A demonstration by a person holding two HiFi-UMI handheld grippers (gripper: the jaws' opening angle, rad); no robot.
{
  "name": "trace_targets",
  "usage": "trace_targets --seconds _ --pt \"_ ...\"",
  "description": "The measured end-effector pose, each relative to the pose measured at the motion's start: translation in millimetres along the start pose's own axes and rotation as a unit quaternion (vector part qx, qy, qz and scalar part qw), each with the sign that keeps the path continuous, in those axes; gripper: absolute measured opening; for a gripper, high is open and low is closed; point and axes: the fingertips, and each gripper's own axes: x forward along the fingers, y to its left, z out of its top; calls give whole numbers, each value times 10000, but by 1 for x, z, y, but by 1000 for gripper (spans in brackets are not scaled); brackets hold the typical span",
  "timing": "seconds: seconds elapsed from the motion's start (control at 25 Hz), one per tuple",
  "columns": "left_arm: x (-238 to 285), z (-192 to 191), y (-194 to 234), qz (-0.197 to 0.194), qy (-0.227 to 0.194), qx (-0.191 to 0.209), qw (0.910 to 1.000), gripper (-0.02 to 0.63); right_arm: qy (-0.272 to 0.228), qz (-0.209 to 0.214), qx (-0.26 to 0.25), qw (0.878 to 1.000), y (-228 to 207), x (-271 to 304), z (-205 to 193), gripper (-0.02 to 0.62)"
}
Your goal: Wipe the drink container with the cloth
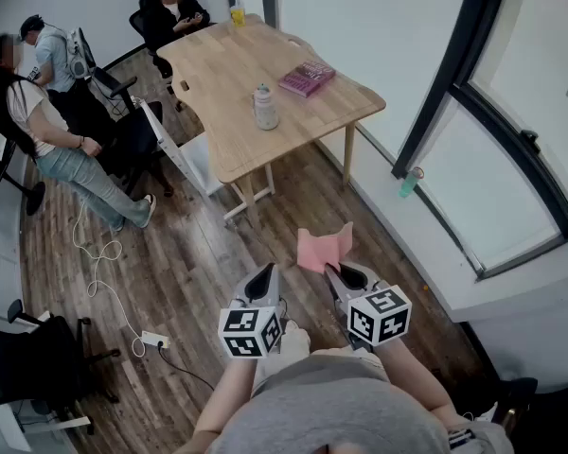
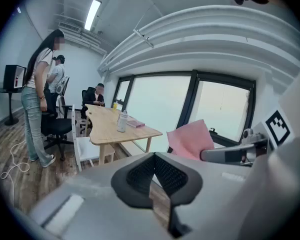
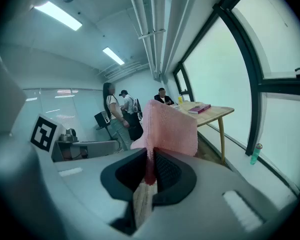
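Well short of the wooden table [image 1: 218,64], out on the plank floor [image 1: 189,253] beside the big window [image 1: 511,159], the person stands with both tools held low in front of the body, so nothing is within reach of the work yet. The right gripper [image 1: 346,274] is clamped on the pink cloth [image 1: 324,249]. Its own view shows a lower edge pinched between the dark pads [image 3: 166,170], with the rest of the fabric standing up and flopping forward past the tips, which leaves a loose flap free for wiping. The left gripper [image 1: 262,278] carries nothing; its jaws meet at the tips with no gap I can make out, though the view along it is too warped to swear they press tight. I'd guess it is left free to steady whatever gets wiped. The drink container [image 1: 265,108], a pale lidded bottle, stands upright near the middle of the tabletop, apart from the pink book [image 1: 306,78] lying toward the window edge, with bare wood all round it. The cloth is in hand and the container untouched, so by my reckoning the wiping hasn't started and the next thing needed is to walk up to the table's near end.
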Motion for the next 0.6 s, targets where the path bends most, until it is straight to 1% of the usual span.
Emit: trace_targets --seconds 0.24,0.6 --pt "-2 -1 -2 -70 28 30 10000 0 -47 7 1 10000 6 0 -1 29" --pt "8 7 4 -138 51 60 9999 0 -13 7 0 10000 5 12 3 29"
